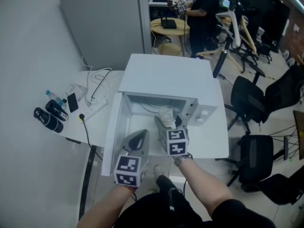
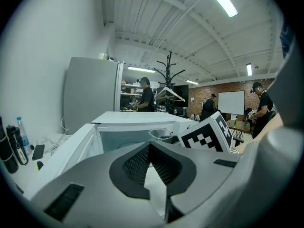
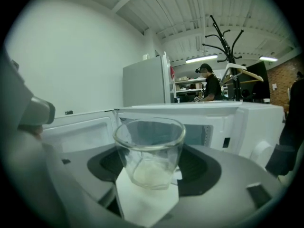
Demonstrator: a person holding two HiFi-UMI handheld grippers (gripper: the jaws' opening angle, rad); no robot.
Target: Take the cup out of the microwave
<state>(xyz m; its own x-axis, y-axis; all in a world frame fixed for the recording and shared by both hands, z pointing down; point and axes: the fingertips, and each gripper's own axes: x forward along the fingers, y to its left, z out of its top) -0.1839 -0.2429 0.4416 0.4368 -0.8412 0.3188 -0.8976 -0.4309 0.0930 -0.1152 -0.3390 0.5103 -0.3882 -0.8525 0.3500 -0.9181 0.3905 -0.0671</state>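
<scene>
Item: cup removal, at the microwave mouth.

1. Left claw [image 2: 149, 148]: clenched, tips together, nothing between them. It hung low beside the open door [image 1: 114, 132].
2. Right claw [image 3: 152, 167]: grasping the cup [image 3: 149, 151], a clear glass tumbler, upright, with a pad on each flank. A pale film lay at its bottom; we could not tell what it was.
3. Cup's place: in the right claw, just before the open cavity of the microwave [image 1: 166, 80] and over its front edge. In the right gripper view the cavity stood behind the glass.
4. Step, as we judged it: the lift-out, with the cup gripped and about clear of the oven. The next move called for a level carry away from the opening, keeping the glass upright and its rim clear of the door. It also needed a free spot on the bench [image 1: 97, 125] for setting down.
5. Bench, left of the oven: strip [image 1: 95, 109] with cables, phone [image 1: 72, 102], two dark bottles [image 1: 47, 120].
6. Far: chairs [image 1: 251, 99], a coat stand [image 2: 168, 75], a whiteboard [image 2: 231, 102].

Writing: none readable. The cubes [image 1: 173, 141] bore only black-and-white squares. We could make out no lettering on the oven's panel, and no brand showed on cup or bottles.
</scene>
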